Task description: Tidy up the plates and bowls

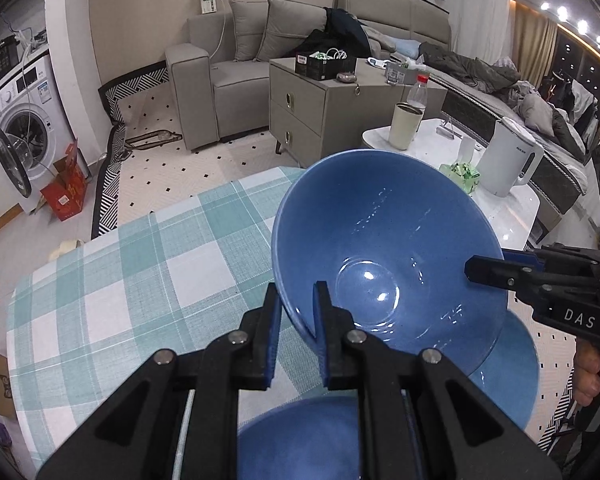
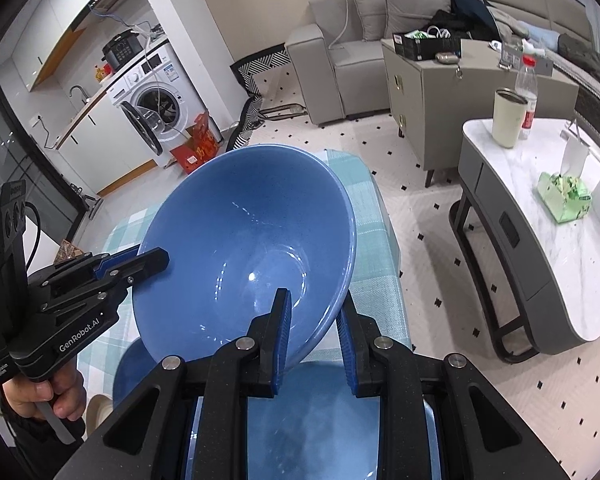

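Glossy blue bowl [image 1: 384, 248], tilted, empty.

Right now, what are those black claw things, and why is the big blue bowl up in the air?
Those claws are two hand-held grippers; a person squeezes one in each hand. Each gripper carries a camera looking along its fingers, so you get one picture from each hand. In the left camera's picture, the left gripper pinches the rim of the blue bowl. In the right camera's picture, the right gripper pinches the opposite rim. Together they hold the bowl tilted above a table with a green checked tablecloth. Under it sit more blue dishes. A side table holds a cup, a bottle and a kettle.
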